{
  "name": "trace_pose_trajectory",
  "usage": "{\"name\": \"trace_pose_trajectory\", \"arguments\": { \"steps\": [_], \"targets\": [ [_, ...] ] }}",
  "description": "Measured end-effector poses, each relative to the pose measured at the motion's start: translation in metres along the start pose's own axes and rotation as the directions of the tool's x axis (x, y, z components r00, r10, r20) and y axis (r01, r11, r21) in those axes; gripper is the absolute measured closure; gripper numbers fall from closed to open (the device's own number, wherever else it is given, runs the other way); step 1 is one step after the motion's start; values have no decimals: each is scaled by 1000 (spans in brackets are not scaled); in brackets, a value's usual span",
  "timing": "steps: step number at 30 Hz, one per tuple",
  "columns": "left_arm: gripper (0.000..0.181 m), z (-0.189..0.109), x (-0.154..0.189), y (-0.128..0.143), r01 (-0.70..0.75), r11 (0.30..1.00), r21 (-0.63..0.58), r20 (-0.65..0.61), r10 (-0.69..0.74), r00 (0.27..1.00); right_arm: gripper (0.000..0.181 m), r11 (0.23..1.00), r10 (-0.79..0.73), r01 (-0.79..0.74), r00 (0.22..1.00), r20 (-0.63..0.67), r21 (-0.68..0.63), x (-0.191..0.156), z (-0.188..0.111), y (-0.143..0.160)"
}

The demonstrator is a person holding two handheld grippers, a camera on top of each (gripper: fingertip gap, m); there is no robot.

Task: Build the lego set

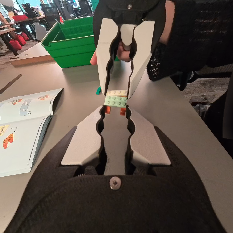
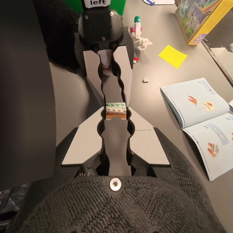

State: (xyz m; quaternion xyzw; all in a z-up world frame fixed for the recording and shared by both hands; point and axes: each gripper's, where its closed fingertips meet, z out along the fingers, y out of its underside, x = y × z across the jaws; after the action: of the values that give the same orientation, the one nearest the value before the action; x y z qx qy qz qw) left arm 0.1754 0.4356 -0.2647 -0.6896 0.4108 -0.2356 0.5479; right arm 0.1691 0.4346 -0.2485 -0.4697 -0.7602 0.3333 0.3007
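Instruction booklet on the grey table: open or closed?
Open. The pale blue instruction booklet lies spread flat on the grey table, two facing pages of build diagrams showing, the spine fold visible between them.

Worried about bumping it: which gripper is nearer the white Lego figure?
Left. The left gripper has the white Lego figure beside its body; the right gripper sits farther back.

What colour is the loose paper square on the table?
Bright yellow sticky-note square, plain, seen best in the right wrist view.
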Motion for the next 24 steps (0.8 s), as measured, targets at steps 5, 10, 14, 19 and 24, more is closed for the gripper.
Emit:
{"name": "trace_pose_trajectory", "arguments": {
  "steps": [5, 10, 14, 19, 24],
  "targets": [
    [149, -1, 0, -2, 4, 1000, 14, -4, -4, 1000, 151, 1000, -17, 17, 1000, -4, 8, 0, 0, -2],
    [149, -1, 0, -2, 9, 1000, 18, -8, -9, 1000, 151, 999, -38, 38, 999, -14, 7, -1, 0, -2],
    [149, -1, 0, -2, 12, 1000, 20, -9, -11, 1000, 150, 999, -45, 45, 999, -21, 5, 0, 0, -2],
    [149, -1, 0, -2, 13, 1000, 18, -10, -13, 1000, 150, 999, -53, 54, 998, -24, 5, -1, 0, -2],
    [149, -1, 0, -2, 15, 1000, 17, -13, -14, 1000, 150, 998, -60, 61, 998, -26, 8, -1, -1, -2]
  ]
}}
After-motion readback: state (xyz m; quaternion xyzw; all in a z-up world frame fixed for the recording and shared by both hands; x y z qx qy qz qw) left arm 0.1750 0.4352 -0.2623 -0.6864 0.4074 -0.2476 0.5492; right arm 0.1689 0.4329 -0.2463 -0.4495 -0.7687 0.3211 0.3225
